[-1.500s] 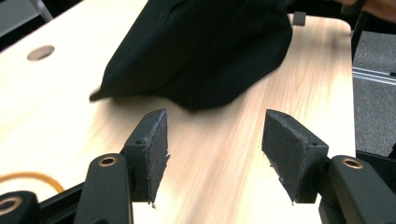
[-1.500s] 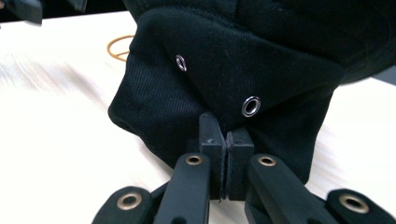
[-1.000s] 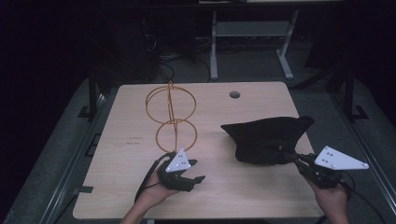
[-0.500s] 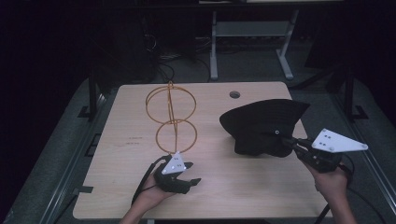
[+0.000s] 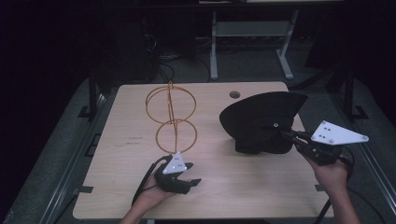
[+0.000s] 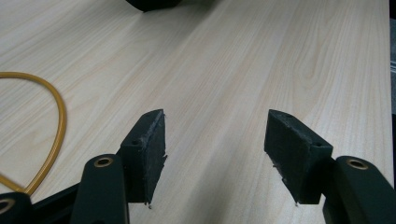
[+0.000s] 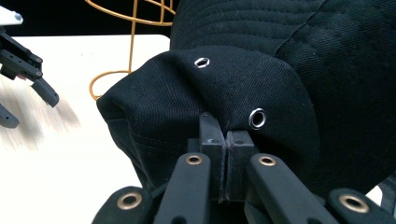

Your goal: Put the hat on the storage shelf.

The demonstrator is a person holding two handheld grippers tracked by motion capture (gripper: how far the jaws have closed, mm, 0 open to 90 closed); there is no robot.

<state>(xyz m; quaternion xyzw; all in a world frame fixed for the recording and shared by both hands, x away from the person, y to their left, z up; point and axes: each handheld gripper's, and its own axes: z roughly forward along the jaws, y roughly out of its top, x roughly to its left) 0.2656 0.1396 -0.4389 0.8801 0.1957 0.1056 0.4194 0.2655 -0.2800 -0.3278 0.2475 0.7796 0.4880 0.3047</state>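
High view: right tool (image 5: 283, 132) pinches black hat (image 5: 261, 119) above table (image 5: 224, 186).

Our two black grippers, left gripper (image 5: 184, 183), right gripper (image 5: 285, 134), grey three-cornered plates, brass-ringed pivots, trailing black cables, bare forearms

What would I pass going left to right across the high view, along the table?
Wire stand → left gripper → black hat → right gripper, shut on the hat's cloth.
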